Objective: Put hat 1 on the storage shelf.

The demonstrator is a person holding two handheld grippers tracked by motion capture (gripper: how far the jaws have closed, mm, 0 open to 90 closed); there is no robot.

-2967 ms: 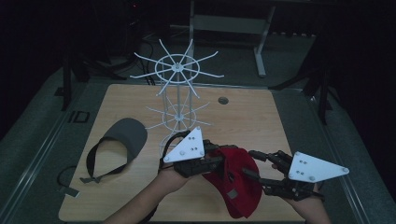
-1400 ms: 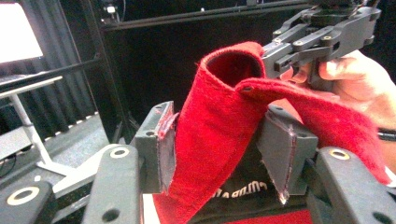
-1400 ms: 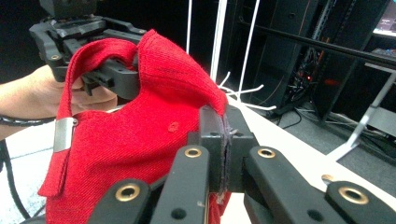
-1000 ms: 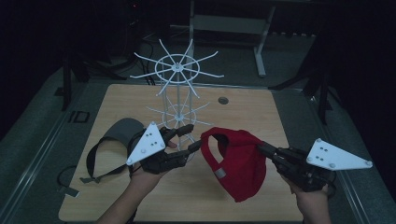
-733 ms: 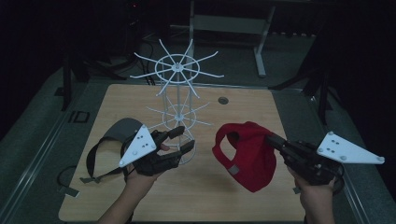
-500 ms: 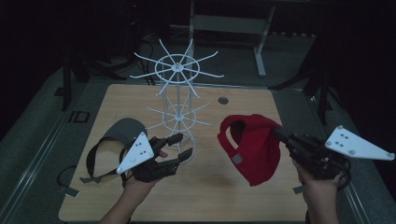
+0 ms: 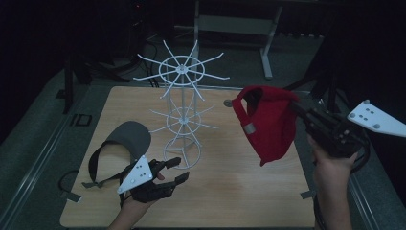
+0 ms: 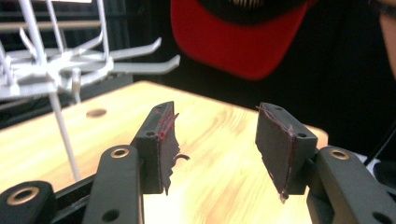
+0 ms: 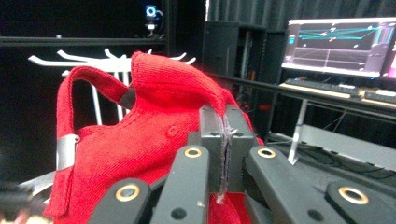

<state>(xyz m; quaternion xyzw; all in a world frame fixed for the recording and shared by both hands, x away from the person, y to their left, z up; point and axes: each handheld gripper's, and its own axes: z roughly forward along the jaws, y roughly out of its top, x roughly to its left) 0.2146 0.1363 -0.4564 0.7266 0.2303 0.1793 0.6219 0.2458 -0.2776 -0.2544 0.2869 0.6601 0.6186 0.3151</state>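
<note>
1. Now the right tool [image 7: 299, 109] has its jaws pinched tight on the red cap [image 7: 268, 122], gripping a fold of cloth near the crown; the right gripper view shows the pads [image 9: 225, 135] pressed together with fabric bunched over them.
2. Cap's up in the air, hanging off that tool above the right side of the table [image 7: 239, 187], its back strap and buckle turned toward the rack [image 7: 183, 103].
3. Rack stands upright mid-table, white wire, two rings of hooks; the cap is just beside its upper ring, not touching.
4. Left tool [image 7: 174, 171] sits low over the near-left table, jaws spread with nothing between them; in the left gripper view bare wood shows in the gap.
5. Its tips lie next to the rack's base ring.
6. Grey cap [image 7: 125, 143] lies flat on the table's left, just beyond the left tool, strap curling toward the edge.
7. Over in the left gripper view, the red cap's brim hangs high above the far table edge.
</note>
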